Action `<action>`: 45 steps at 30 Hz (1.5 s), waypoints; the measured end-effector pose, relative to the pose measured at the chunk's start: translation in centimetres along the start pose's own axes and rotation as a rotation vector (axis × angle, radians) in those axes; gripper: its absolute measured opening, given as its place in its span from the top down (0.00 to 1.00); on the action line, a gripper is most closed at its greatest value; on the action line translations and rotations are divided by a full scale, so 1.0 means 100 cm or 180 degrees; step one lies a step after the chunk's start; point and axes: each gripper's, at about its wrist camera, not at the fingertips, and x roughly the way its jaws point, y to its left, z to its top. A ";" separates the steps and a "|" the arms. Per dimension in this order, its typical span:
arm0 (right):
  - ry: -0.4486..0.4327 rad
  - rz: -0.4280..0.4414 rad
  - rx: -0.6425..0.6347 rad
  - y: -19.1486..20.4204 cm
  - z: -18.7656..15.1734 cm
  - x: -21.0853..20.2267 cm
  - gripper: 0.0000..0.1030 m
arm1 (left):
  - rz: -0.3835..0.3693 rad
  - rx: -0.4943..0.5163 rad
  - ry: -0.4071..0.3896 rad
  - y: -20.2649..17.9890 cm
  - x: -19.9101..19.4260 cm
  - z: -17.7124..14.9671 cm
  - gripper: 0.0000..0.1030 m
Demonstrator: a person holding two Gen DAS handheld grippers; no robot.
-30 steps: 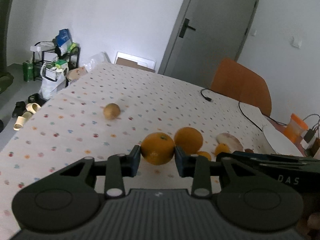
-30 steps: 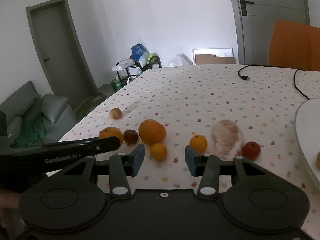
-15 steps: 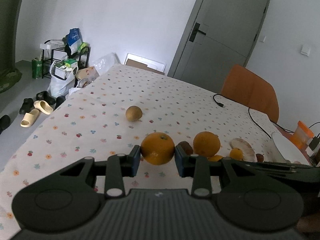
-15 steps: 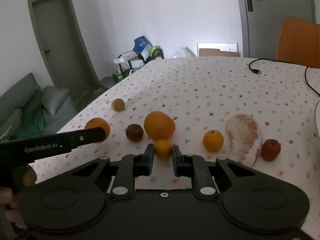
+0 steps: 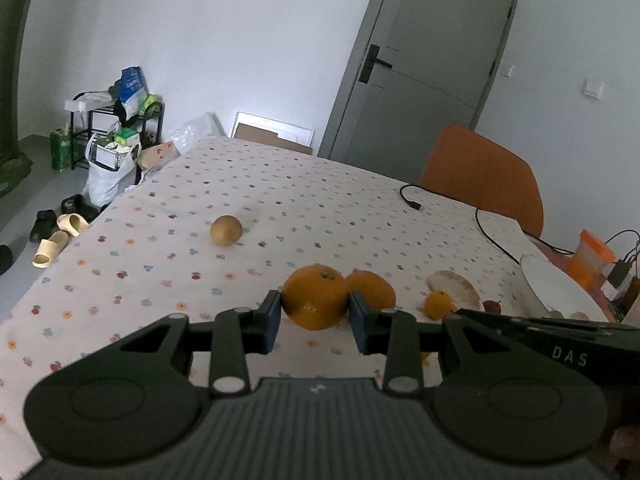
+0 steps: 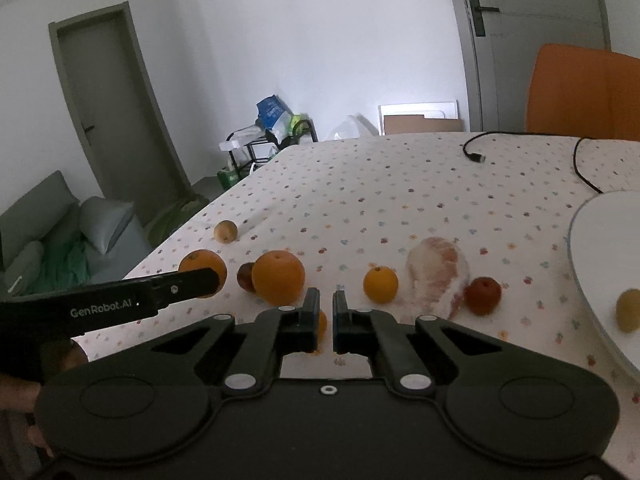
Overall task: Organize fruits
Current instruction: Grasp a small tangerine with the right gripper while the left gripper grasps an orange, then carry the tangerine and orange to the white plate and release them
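Note:
My left gripper [image 5: 314,316] is shut on a large orange [image 5: 314,298] and holds it just above the dotted tablecloth; in the right wrist view the same orange [image 6: 202,266] shows at its tip. A second large orange [image 6: 278,278] lies beside a dark red fruit [image 6: 246,276]. My right gripper [image 6: 327,312] has its jaws almost together, with tablecloth showing through the thin gap. A small orange [image 6: 321,326] peeks from behind its left finger, mostly hidden. Another small orange [image 6: 380,284], a peeled pomelo [image 6: 436,276] and a red fruit [image 6: 483,296] lie to the right.
A white plate [image 6: 592,248] at the right edge holds a yellowish fruit [image 6: 628,310]. A brown round fruit [image 5: 226,231] lies alone towards the table's left edge. A black cable [image 6: 476,156] runs across the far side, near an orange chair [image 5: 480,176] and an orange-lidded jar [image 5: 592,258].
My right gripper went from wide open to nearly shut around the small orange, which now sits mostly behind its left finger. My left gripper kept its hold on the large orange while shifting slightly.

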 end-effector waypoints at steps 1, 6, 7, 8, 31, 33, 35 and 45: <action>0.0011 0.0014 0.0016 0.000 -0.001 0.000 0.89 | 0.0003 0.0001 0.0003 0.000 0.000 -0.001 0.66; 0.0044 -0.0005 -0.0014 0.003 -0.004 0.005 0.66 | 0.0046 -0.0004 0.0010 0.004 -0.001 -0.003 0.66; 0.0035 -0.0014 -0.0022 0.004 -0.004 0.006 0.61 | 0.0056 -0.0010 0.0014 0.006 -0.001 -0.003 0.66; 0.0036 -0.0016 -0.0034 0.005 -0.005 0.007 0.58 | 0.0064 -0.0020 0.0017 0.008 0.000 -0.003 0.66; -0.0086 -0.0067 -0.0002 -0.007 -0.004 -0.009 0.80 | 0.0027 0.0089 -0.0011 -0.011 -0.001 -0.001 0.66; -0.0133 -0.0090 0.0034 -0.012 -0.004 -0.016 0.80 | -0.0004 0.0135 -0.0015 -0.019 -0.001 0.000 0.66; -0.0182 -0.0110 0.0073 -0.019 -0.005 -0.024 0.80 | -0.0022 0.0180 -0.0021 -0.028 -0.002 0.000 0.66; -0.0368 -0.0222 0.0182 -0.044 -0.007 -0.053 0.80 | -0.0068 0.0330 -0.0034 -0.060 0.000 0.000 0.66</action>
